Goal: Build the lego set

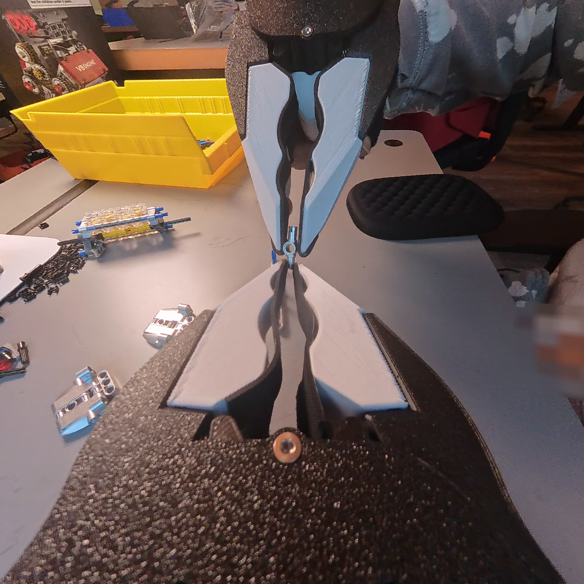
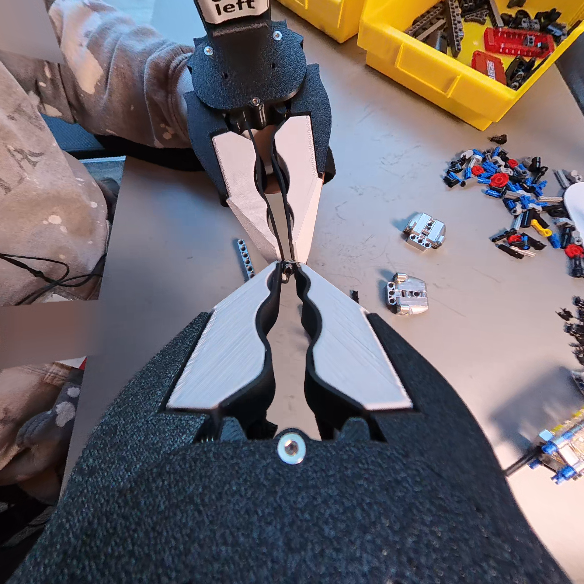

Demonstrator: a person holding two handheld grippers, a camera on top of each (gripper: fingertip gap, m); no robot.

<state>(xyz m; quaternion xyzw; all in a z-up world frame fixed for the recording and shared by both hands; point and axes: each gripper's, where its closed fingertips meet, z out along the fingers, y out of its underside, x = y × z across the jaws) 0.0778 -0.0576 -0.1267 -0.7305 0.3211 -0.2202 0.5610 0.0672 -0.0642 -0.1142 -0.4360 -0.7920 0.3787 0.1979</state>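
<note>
Midair above the grey table (image 1: 395, 284), a small light-grey connector piece (image 1: 290, 248) sits pinched at both ends: the left gripper (image 1: 288, 268) clamps its near end with jaws nearly closed, and the right gripper (image 1: 289, 249) closes on its far end, tip to tip. Two silver engine-block pieces (image 2: 425, 231) lie just beside them, a yellow bin (image 1: 126, 151) farther back.
</note>
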